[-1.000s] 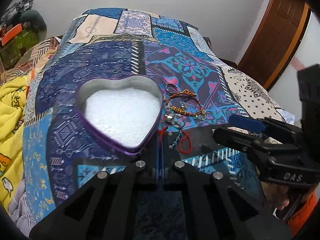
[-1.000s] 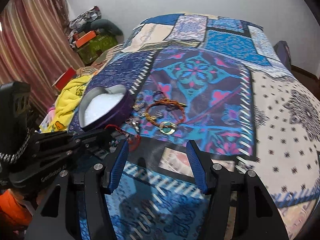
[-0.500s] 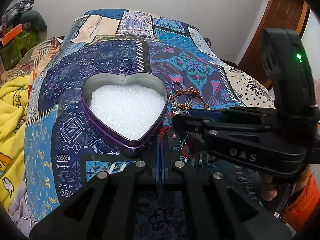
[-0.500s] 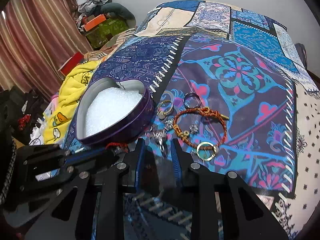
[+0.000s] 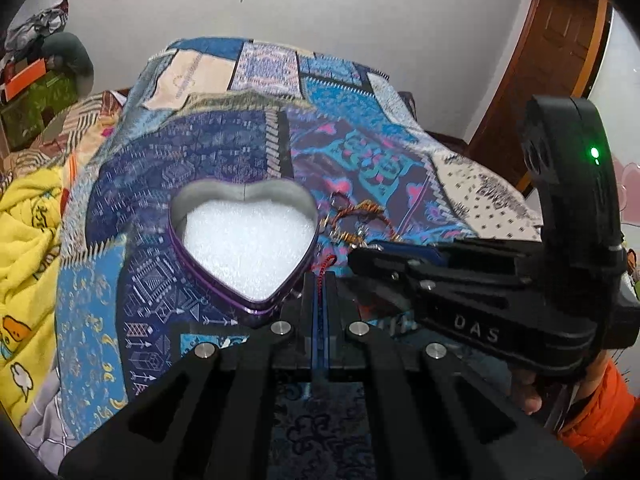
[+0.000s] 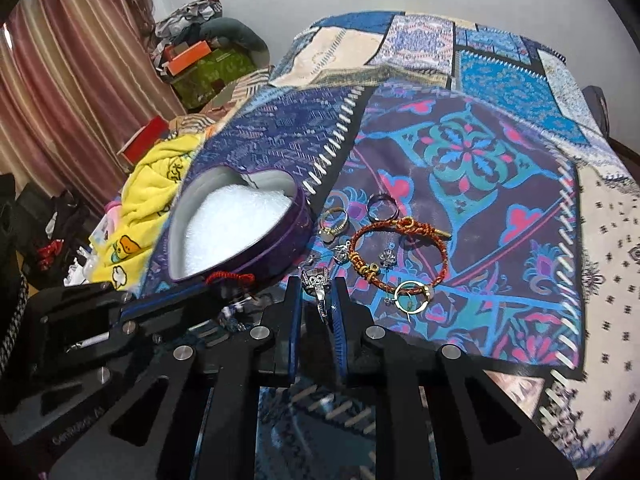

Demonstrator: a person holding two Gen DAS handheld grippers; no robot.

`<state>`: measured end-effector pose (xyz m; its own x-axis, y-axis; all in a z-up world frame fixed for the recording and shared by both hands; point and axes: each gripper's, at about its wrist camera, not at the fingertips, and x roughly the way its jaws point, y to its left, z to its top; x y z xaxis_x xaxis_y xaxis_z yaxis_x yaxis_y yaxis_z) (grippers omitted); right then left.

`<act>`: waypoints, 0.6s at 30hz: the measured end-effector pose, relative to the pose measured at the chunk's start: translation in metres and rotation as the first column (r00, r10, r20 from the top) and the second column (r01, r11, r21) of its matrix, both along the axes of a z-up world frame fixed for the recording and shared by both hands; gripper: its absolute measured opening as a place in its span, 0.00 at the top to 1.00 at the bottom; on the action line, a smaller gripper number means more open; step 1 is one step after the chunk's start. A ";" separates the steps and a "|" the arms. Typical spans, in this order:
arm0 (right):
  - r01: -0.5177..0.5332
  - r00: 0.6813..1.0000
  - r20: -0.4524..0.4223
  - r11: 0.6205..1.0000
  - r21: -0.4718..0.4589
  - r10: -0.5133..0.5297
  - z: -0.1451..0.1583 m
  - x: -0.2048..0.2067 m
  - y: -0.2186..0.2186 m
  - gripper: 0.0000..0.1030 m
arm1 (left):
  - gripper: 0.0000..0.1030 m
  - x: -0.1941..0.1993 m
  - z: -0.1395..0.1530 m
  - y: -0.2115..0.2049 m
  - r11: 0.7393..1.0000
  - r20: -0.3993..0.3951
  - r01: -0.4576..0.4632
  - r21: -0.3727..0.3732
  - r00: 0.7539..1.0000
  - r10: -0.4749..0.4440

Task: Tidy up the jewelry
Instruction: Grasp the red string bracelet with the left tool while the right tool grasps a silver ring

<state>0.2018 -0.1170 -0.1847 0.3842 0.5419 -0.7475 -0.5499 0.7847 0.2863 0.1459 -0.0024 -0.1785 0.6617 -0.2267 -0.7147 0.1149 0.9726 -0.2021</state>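
A purple heart-shaped tin (image 6: 280, 250) lined with white foam sits open on the patchwork bedspread (image 6: 472, 152). My left gripper (image 5: 320, 280) is shut on a red cord bracelet (image 5: 325, 266) right at the tin's point. My right gripper (image 6: 317, 288) is closing, its blue pads against a silver ring (image 6: 316, 280) just right of the tin. Past it lie an orange braided bracelet (image 6: 420, 227), a gold ring (image 6: 329, 232), a dark ring (image 6: 370, 206) and small silver charms (image 6: 386, 258). In the left wrist view, the right gripper (image 5: 356, 256) crosses from the right.
A yellow printed blanket (image 6: 160, 184) is bunched at the bed's left edge, with boxes and clutter (image 6: 200, 60) beyond it by a striped curtain. A wooden door (image 5: 560, 60) stands at the far right. An orange sleeve (image 5: 600, 412) shows behind the right gripper.
My right gripper has moved forward and left to the jewelry beside the tin, and its jaws have gone from wide apart to closed around the silver ring. The left gripper has stayed put, still shut.
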 end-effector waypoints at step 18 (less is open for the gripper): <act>-0.002 0.988 0.154 0.998 0.060 -0.007 0.060 -0.015 0.006 0.87 | 1.00 -0.008 0.087 0.009 0.999 0.223 -0.042 0.035 0.974 0.033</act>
<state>0.1873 -0.1114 -0.1248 0.4936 0.5827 -0.6457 -0.5893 0.7700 0.2444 0.1378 0.0069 -0.0919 0.8125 -0.1732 -0.5566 0.1156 0.9837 -0.1374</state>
